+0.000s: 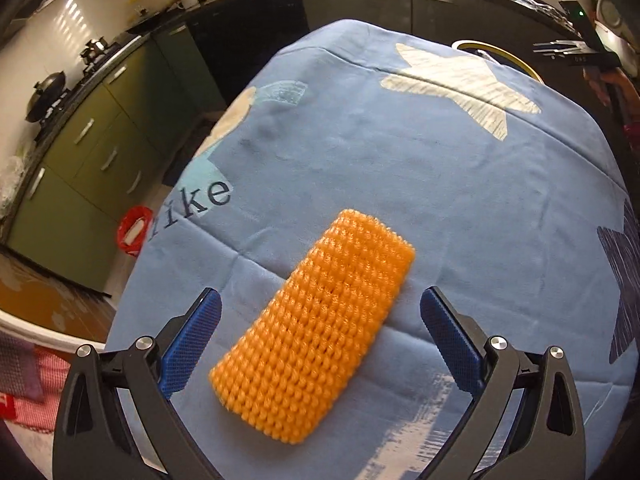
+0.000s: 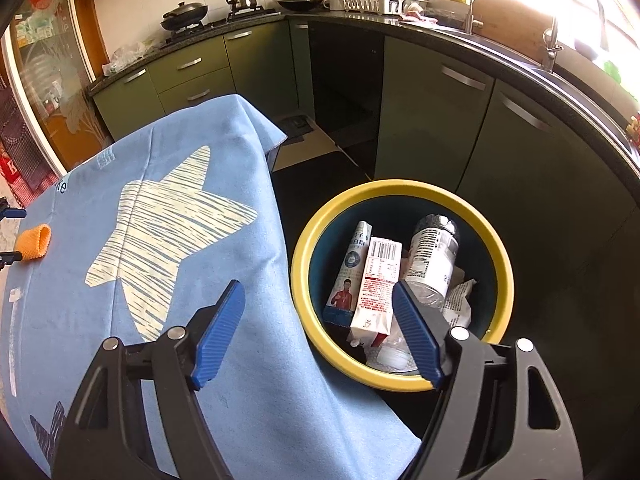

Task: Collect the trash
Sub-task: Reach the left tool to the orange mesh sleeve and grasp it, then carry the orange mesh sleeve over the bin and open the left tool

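An orange foam net sleeve (image 1: 316, 324) lies flat on the blue star-print tablecloth (image 1: 440, 184). My left gripper (image 1: 320, 296) hovers over it, open, with a blue pad on either side and neither touching it. In the right wrist view the sleeve (image 2: 35, 242) shows small at the far left, between the left gripper's fingertips (image 2: 12, 213). My right gripper (image 2: 319, 286) is open and holds nothing, over the table's edge beside the yellow-rimmed bin (image 2: 400, 186). In the bin lie a red-and-white carton (image 2: 374, 280), a second carton (image 2: 350, 268), a clear bottle (image 2: 434, 252) and a crumpled wrapper (image 2: 460, 300).
The bin's rim (image 1: 516, 60) peeks over the table's far edge. Green cabinets (image 2: 432, 120) and a dark counter with a stove, wok (image 2: 184, 14), dish rack (image 2: 376, 0) and sink run around the room. A red bag (image 1: 134, 230) sits on the floor left of the table.
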Demonstrator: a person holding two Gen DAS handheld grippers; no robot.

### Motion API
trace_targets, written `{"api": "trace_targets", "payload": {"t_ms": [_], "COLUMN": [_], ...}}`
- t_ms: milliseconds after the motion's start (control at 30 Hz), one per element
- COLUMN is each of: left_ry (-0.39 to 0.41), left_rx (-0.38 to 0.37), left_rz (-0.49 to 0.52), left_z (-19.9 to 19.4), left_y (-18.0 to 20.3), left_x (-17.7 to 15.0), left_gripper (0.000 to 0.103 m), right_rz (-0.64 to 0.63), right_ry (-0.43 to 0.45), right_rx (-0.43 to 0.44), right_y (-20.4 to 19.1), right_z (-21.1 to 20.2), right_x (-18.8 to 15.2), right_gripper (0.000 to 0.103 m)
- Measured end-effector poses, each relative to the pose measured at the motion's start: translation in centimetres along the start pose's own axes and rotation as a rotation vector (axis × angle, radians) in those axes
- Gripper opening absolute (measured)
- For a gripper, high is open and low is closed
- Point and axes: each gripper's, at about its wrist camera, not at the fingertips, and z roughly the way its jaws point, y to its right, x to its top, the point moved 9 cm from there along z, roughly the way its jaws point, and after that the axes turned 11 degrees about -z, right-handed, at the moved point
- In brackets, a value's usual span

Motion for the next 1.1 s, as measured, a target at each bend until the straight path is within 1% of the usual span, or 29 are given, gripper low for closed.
{"api": "trace_targets", "payload": {"t_ms": [100,167,233,367,433,500,533,600,633,700,733,767,800,833,867,900,933,967,1000,1067,1100], "left_ry": [-0.025,-0.040,-0.047,-0.078,-0.094,-0.107,-0.102,-0.099,-0.096,-0.080,-0.073,-0.062,-0.050,-0.037,-0.026,-0.020,-0.018,-0.011,-0.010,-0.013,-0.012], "left_rx": [-0.017,-0.050,-0.067,-0.081,-0.075,-0.077,-0.088,-0.096,-0.096,-0.081,-0.077,-0.075,-0.071,-0.064,-0.046,-0.036,-0.021,0.007,0.013,0.030,0.050], "left_rz": [0.023,0.026,0.036,0.051,0.054,0.053,0.040,0.023,0.015,-0.011,-0.032,-0.059,-0.074,-0.092,-0.117,-0.132,-0.140,-0.147,-0.154,-0.167,-0.164], "left_z": [0.9,1.4,1.5,2.3,2.8,3.2,3.2,3.0,3.0,2.7,2.5,2.2,2.0,1.7,1.3,1.1,0.9,0.5,0.1,-0.4,-0.8], "left_y": [-0.4,-0.4,-0.2,0.0,-0.1,-0.2,-0.3,-0.4,-0.5,-0.7,-0.9,-1.1,-1.1,-1.2,-1.3,-1.1,-1.0,-0.8,-0.6,0.2,0.9], "left_x": [-0.3,-0.3,-0.4,-0.8,-1.1,-1.4,-1.4,-1.5,-1.5,-1.6,-1.6,-1.6,-1.5,-1.5,-1.6,-1.7,-1.7,-1.9,-2.0,-2.1,-2.2], "left_gripper": [0.098,0.098,0.096,0.086,0.083,0.077,0.075,0.066,0.064,0.054,0.051,0.047,0.040,0.036,0.032,0.024,0.021,0.018,0.016,0.014,0.014], "right_rz": [-0.008,-0.012,-0.015,-0.019,-0.023,-0.026,-0.028,-0.028,-0.029,-0.030,-0.030,-0.031,-0.033,-0.036,-0.042,-0.046,-0.048,-0.051,-0.053,-0.057,-0.059], "right_ry": [-0.015,-0.019,-0.022,-0.028,-0.028,-0.029,-0.032,-0.036,-0.036,-0.034,-0.033,-0.031,-0.030,-0.028,-0.026,-0.024,-0.022,-0.018,-0.015,-0.008,-0.005], "right_rx": [-0.010,-0.016,-0.014,-0.011,-0.008,-0.006,-0.007,-0.007,-0.006,-0.005,-0.003,0.000,0.001,0.002,0.006,0.009,0.011,0.016,0.020,0.028,0.032], "right_y": [-0.3,-0.5,-0.7,-1.1,-1.3,-1.5,-1.5,-1.6,-1.6,-1.6,-1.6,-1.6,-1.6,-1.6,-1.7,-1.7,-1.8,-1.8,-1.8,-1.8,-1.8], "right_z": [0.4,0.6,0.7,1.0,1.0,1.1,1.1,1.2,1.2,1.1,1.1,1.0,1.0,0.9,0.9,0.8,0.7,0.6,0.4,0.2,0.0], "right_x": [0.1,0.2,0.4,0.7,0.8,0.8,0.7,0.6,0.6,0.6,0.7,0.7,0.7,0.7,0.8,0.8,0.9,0.9,0.9,0.8,0.8], "right_gripper": [0.072,0.072,0.072,0.072,0.073,0.073,0.073,0.073,0.073,0.073,0.073,0.073,0.073,0.073,0.073,0.073,0.073,0.073,0.073,0.073,0.073]}}
